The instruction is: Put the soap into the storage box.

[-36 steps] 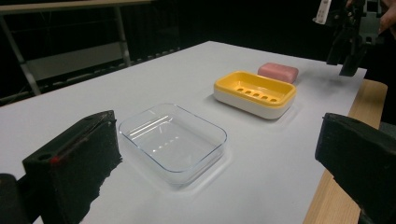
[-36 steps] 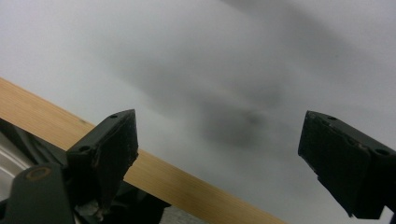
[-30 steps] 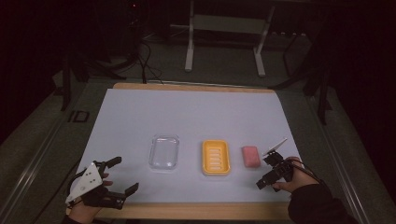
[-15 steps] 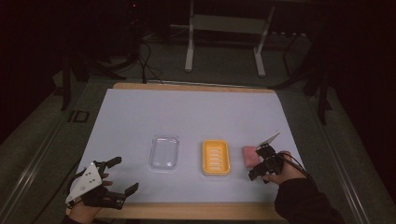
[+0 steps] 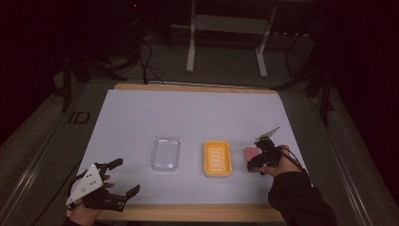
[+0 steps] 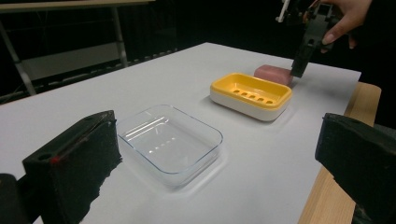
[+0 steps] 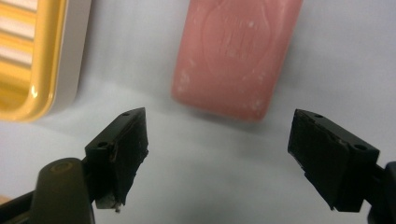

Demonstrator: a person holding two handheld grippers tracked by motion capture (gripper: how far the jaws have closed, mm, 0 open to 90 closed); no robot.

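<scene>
1. We judge the main risk to be a miss on the soap (image 7: pixel 236 56): the right gripper (image 7: pixel 217 154) hangs just short of its near end, so jaws closing here would meet on air or clip only the end and nudge the bar along the tabletop (image 5: pixel 197 113).
2. A pinch on the rounded edges could, we think, let the bar squirt out (it looks smooth and a little chalky), and a skid toward the yellow dish (image 7: pixel 32 56) just beside it could knock the dish out of place.
3. We also see a tight margin on one side: the jaw nearer the dish has little bare tabletop between soap and dish rim, so a descent that drifts that way may land on the rim.
4. The right gripper is spread wide, wider than the bar, and holds nothing; neither jaw touches the soap.
5. The left gripper (image 5: pixel 115 181) rests near the front edge, well apart from the clear tray (image 5: pixel 165 153), its jaws also wide and empty.
6. The soap lies flat on the tabletop, to the right of the dish, outside both dish and tray.
</scene>
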